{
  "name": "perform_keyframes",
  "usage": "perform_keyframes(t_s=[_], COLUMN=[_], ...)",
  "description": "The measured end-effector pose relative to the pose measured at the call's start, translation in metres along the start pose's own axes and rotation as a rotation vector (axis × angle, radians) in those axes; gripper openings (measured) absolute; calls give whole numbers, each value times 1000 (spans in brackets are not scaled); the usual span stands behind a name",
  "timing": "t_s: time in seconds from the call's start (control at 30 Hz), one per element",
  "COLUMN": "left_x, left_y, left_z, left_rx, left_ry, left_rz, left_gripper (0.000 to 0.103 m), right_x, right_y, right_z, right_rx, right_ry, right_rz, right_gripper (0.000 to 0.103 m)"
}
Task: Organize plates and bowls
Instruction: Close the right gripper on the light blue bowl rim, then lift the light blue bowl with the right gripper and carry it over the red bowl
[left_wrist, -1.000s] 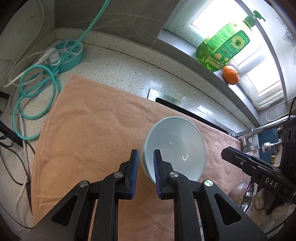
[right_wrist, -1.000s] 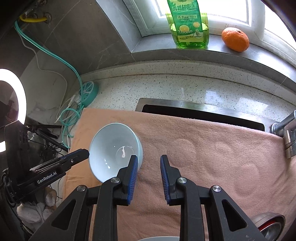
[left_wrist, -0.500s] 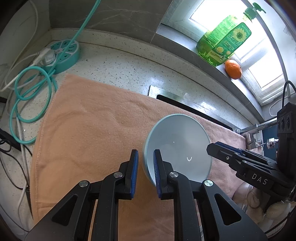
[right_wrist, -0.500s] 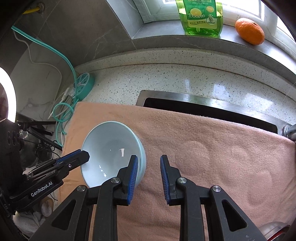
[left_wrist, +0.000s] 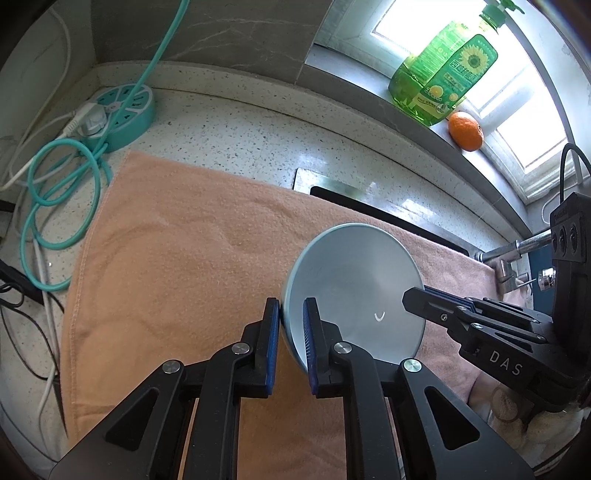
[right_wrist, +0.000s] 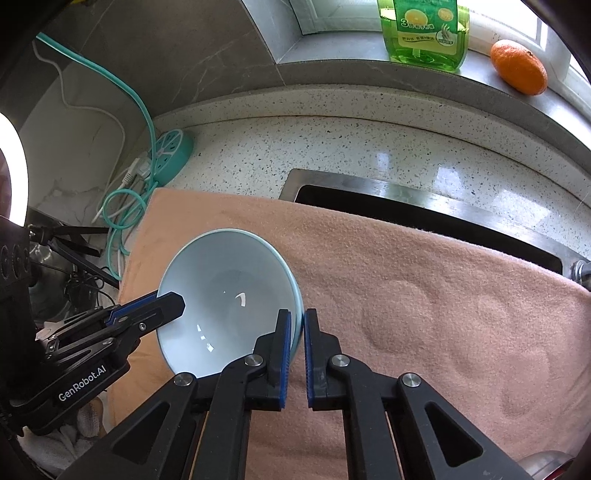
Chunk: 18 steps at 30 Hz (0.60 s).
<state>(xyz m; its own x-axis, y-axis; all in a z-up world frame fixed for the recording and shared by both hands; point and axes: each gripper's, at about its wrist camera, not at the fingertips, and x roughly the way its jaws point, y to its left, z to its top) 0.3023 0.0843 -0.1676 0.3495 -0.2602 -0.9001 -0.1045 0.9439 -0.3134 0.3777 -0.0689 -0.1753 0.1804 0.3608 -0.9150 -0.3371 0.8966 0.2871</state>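
Observation:
A pale blue bowl (left_wrist: 354, 291) is held tilted above the peach towel (left_wrist: 184, 258). My left gripper (left_wrist: 291, 325) is shut on the bowl's left rim. My right gripper (right_wrist: 295, 332) is shut on the opposite rim, which runs between its blue pads; the bowl (right_wrist: 229, 295) fills the left of the right wrist view. Each gripper shows in the other's view: the right one (left_wrist: 436, 301) at the bowl's right edge, the left one (right_wrist: 162, 306) at its left edge.
The towel (right_wrist: 424, 295) covers the speckled counter (left_wrist: 258, 140) and part of the sink opening (right_wrist: 424, 210). A teal power strip (left_wrist: 122, 107) with coiled cable lies far left. A green soap bottle (left_wrist: 443, 74) and an orange (left_wrist: 466, 131) stand on the windowsill. A faucet (left_wrist: 517, 251) is at right.
My right gripper moved left onto the bowl's rim and closed on it. My left gripper kept its hold; the bowl shifted slightly.

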Motion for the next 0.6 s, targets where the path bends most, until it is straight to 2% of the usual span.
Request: perform_keyframes(t_s=[0.6], left_x=[-34], left_y=[-34], left_z=[-11], left_rx=[35], left_ry=[-54], left_rz=[-46], left_gripper=[11], right_x=[-50], right_y=[-10], right_z=[-13], right_rx=[-6], right_ry=[-46], right_rz=[20], right_gripper=[6])
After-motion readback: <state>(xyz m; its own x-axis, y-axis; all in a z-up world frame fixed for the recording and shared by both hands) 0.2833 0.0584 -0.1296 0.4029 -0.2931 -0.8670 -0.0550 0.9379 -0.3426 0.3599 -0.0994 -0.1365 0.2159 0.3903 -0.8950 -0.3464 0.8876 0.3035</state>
